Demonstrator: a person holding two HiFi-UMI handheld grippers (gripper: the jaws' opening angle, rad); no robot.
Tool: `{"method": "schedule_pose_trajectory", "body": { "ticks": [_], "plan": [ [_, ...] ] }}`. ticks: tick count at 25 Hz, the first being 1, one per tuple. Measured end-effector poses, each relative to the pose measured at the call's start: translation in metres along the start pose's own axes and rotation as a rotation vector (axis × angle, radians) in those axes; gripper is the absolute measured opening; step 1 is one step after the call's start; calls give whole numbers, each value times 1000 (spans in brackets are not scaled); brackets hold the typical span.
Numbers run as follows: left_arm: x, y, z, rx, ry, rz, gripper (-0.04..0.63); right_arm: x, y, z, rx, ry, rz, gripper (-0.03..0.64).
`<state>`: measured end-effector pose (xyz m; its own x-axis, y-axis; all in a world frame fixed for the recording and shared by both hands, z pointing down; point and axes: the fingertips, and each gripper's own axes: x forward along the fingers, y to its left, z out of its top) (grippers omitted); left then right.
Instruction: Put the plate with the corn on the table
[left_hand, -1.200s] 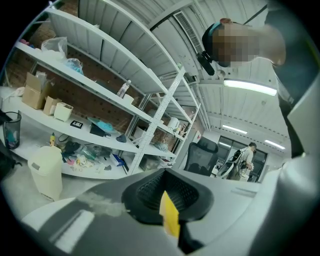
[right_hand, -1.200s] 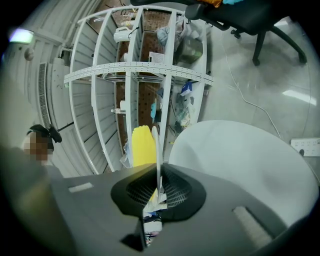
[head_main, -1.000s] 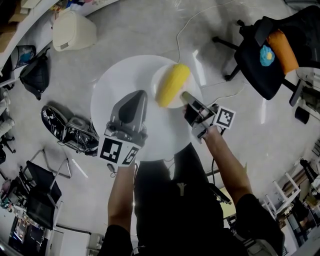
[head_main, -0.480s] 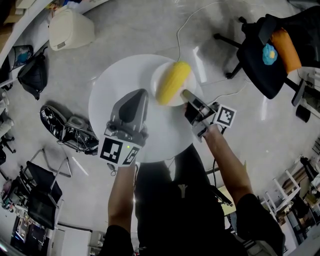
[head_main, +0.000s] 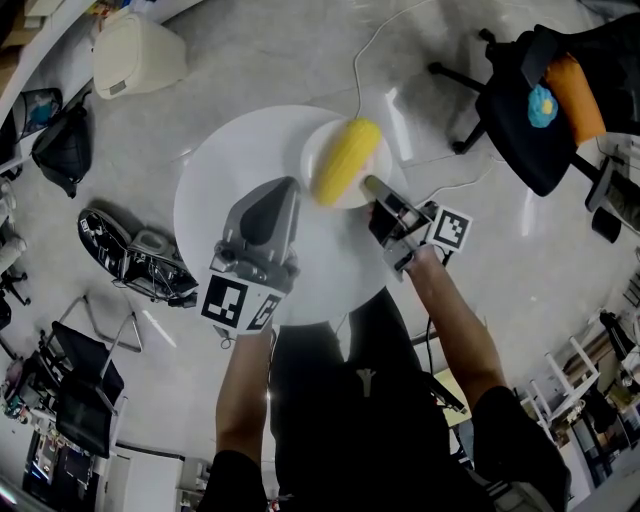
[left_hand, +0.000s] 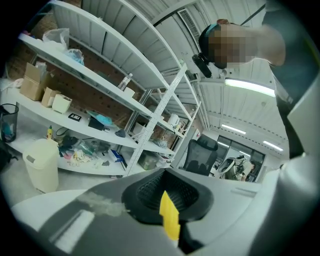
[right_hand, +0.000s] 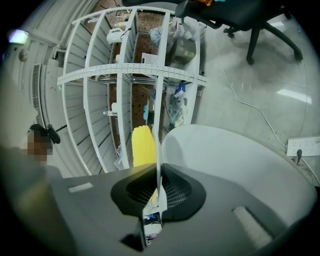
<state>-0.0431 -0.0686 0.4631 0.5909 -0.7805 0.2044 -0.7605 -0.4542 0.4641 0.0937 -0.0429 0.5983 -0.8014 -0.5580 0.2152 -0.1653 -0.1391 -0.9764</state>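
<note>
Corn yellow; plate & table white; chair blk; floor grey; bin cream.

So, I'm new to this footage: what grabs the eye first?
The bright yellow corn cob lies on a small round white plate at the far right of the round white table. The right claw pinches the plate's near rim; the left claw hangs shut over the table's middle.
</note>
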Motion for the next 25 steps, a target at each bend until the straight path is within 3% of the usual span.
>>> {"method": "schedule_pose_trajectory", "body": {
  "ticks": [25],
  "plan": [
    [2, 12, -5, -23, -6, 10, 2, 14, -12, 1, 34, 12, -62, 31]
  ]
}}
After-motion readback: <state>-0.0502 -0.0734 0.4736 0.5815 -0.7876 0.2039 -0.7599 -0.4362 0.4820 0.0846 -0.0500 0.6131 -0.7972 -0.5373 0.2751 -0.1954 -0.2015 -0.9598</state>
